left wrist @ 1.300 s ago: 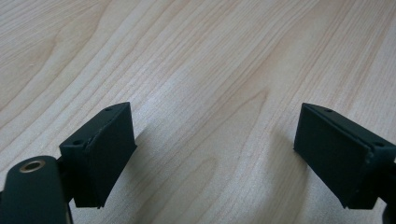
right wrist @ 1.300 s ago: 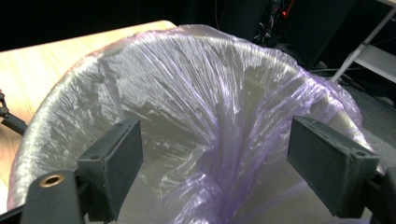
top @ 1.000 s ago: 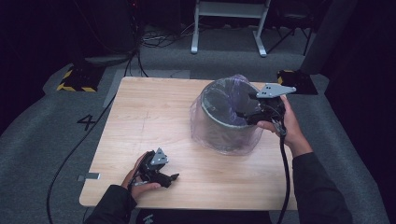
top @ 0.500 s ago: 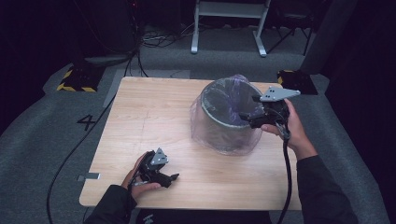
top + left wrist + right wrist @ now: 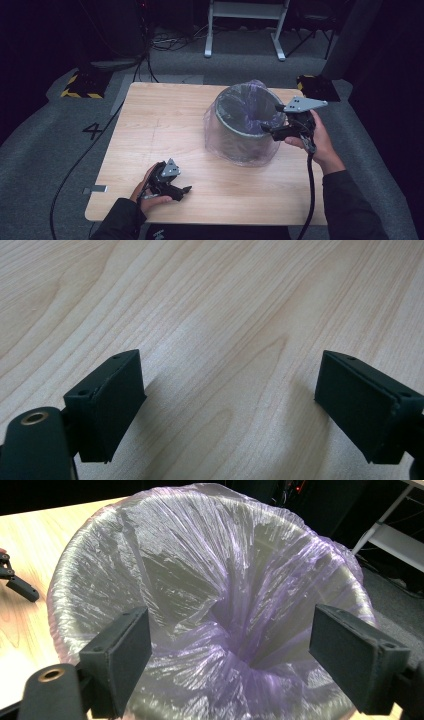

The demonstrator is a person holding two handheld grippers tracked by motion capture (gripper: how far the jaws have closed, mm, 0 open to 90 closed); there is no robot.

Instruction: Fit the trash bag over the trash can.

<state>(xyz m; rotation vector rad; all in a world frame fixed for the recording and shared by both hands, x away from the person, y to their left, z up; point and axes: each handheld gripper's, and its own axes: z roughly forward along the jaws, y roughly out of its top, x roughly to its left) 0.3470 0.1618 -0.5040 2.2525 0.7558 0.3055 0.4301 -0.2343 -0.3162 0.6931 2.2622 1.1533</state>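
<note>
I hold my right gripper [image 5: 270,131] at the rim of a bin [image 5: 240,131] lined with a purple bag [image 5: 225,615].

The bin stands toward the far right of the wooden table [image 5: 165,125]. My right gripper's jaws are spread wide over the near rim with nothing between them, likely placed to catch the loose plastic bunched inside. My left gripper [image 5: 184,192] rests on the near left edge of the table, jaws apart and empty, well away from the bin, I think to stay out of the way.
</note>
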